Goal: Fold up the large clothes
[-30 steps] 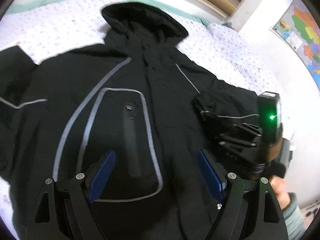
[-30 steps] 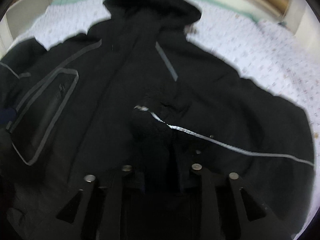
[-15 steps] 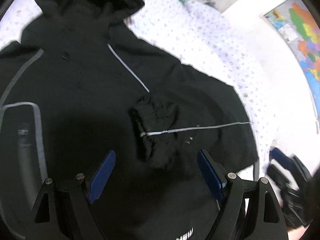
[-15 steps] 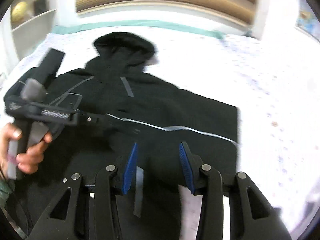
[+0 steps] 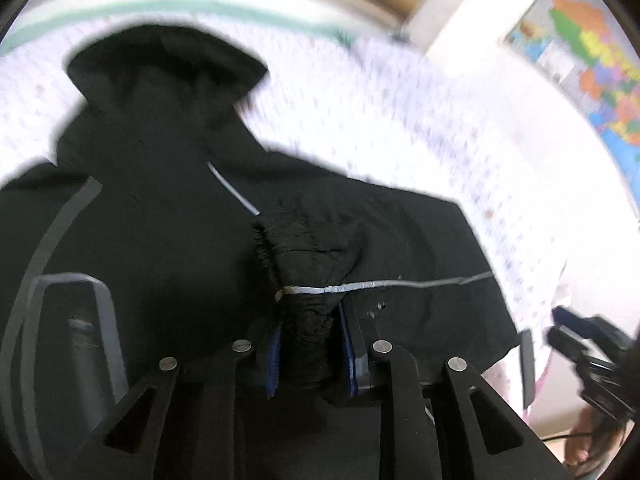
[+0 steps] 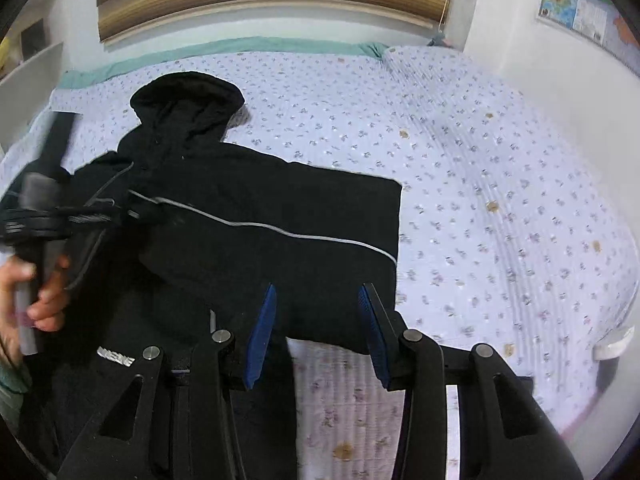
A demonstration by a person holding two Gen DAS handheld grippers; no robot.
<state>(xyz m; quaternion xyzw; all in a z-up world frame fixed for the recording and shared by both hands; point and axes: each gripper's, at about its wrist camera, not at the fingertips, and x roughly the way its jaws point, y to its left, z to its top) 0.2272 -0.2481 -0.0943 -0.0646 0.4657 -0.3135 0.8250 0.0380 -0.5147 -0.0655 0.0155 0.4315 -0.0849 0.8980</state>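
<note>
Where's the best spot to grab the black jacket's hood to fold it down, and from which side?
Probably the hood's rounded top edge, coming from the far side of the jacket. It lies flat on the sheet, sticking out past the shoulders, so that edge is free to pinch.

The jacket (image 6: 256,216) is matt black cloth with thin grey piping that shines a little; its bunched cuff (image 5: 308,280) looks ribbed and rougher; the bed sheet (image 6: 480,184) is soft printed cotton, lightly crinkled; the fingers (image 6: 260,332) carry ridged blue pads on smooth black plastic with bright metal pins.
</note>
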